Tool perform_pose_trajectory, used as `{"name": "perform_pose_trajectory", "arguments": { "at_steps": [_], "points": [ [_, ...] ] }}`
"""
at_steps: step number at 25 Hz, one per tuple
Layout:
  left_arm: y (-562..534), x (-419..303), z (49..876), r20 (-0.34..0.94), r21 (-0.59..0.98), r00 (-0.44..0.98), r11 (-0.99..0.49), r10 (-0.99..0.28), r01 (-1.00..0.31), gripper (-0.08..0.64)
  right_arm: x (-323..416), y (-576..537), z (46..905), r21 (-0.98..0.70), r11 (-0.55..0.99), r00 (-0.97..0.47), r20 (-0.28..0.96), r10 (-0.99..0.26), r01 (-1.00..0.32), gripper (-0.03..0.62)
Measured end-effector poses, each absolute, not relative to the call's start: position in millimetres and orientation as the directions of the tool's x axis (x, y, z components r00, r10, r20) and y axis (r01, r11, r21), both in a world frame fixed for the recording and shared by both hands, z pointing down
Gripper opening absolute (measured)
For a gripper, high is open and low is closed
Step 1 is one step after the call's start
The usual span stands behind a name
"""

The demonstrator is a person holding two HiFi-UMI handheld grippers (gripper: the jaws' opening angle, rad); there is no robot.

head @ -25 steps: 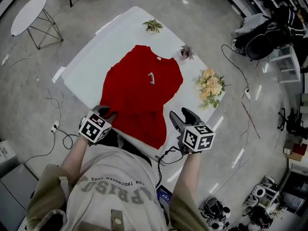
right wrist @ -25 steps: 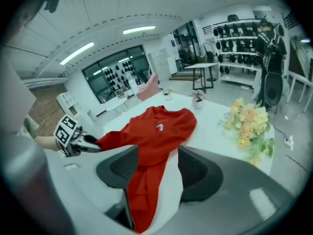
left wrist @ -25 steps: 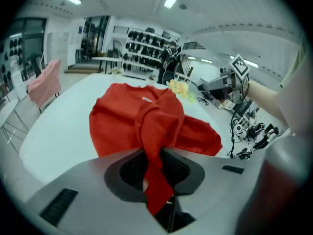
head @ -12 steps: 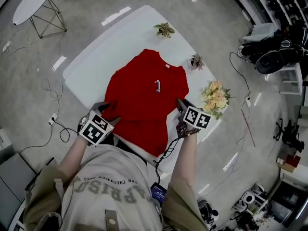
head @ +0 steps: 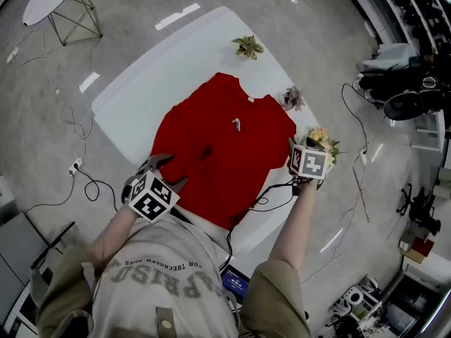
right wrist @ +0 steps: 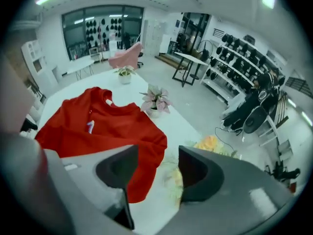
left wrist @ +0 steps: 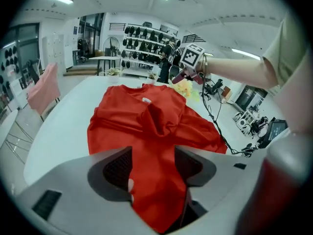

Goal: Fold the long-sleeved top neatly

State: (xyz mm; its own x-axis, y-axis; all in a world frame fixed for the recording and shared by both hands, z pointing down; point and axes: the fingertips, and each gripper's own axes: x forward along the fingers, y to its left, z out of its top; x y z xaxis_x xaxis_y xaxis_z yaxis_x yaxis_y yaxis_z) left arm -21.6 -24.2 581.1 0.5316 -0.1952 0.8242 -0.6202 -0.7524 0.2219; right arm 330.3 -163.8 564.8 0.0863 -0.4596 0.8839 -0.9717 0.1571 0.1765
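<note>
The red top lies spread on the white counter, collar at the far side, with a bunched fold near its middle. The left claw has just been opening and stands released over the top's near left edge, red cloth showing between its jaws but not pinched. The right claw is released and empty, hovering at the top's right edge near the yellow flowers.

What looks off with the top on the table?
The red top isn't lying flat: a puckered hump of fabric stands up at its middle, below the collar. Otherwise it is spread on the white table. Nothing looks spilled or damaged.
</note>
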Motion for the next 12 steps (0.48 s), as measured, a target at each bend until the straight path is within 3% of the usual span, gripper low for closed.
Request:
{"name": "perform_pose_trajectory", "arguments": {
  "at_steps": [4, 6, 8, 9, 12],
  "points": [
    [-48.1, 6.4, 567.9, 0.788, 0.198, 0.562, -0.761, -0.251, -0.617, 0.275, 311.9, -132.1, 553.8, -0.044, 0.089, -0.085, 0.834, -0.544, -0.995, 0.247],
    [-60.0, 29.4, 570.6, 0.778, 0.162, 0.562, -0.773, -0.282, -0.613, 0.256, 306.2, -108.2, 559.4, -0.078, 0.092, -0.115, 0.835, -0.538, -0.993, 0.247],
    [-70.9, 44.6, 575.6, 0.771, 0.104, 0.541, -0.772, -0.336, -0.627, 0.091, 296.3, -88.7, 563.8, -0.099, 0.113, -0.145, 0.830, -0.539, -0.989, 0.247],
    [-74.0, 48.1, 579.9, 0.772, 0.085, 0.530, -0.770, -0.351, -0.633, 0.051, 287.9, -82.2, 564.3, -0.120, 0.127, -0.171, 0.817, -0.550, -0.985, 0.247],
    [-76.1, 44.7, 596.1, 0.796, 0.090, 0.507, -0.764, -0.330, -0.639, 0.015, 262.1, -75.3, 567.4, -0.172, 0.178, -0.245, 0.771, -0.587, -0.969, 0.247]
  ]
}}
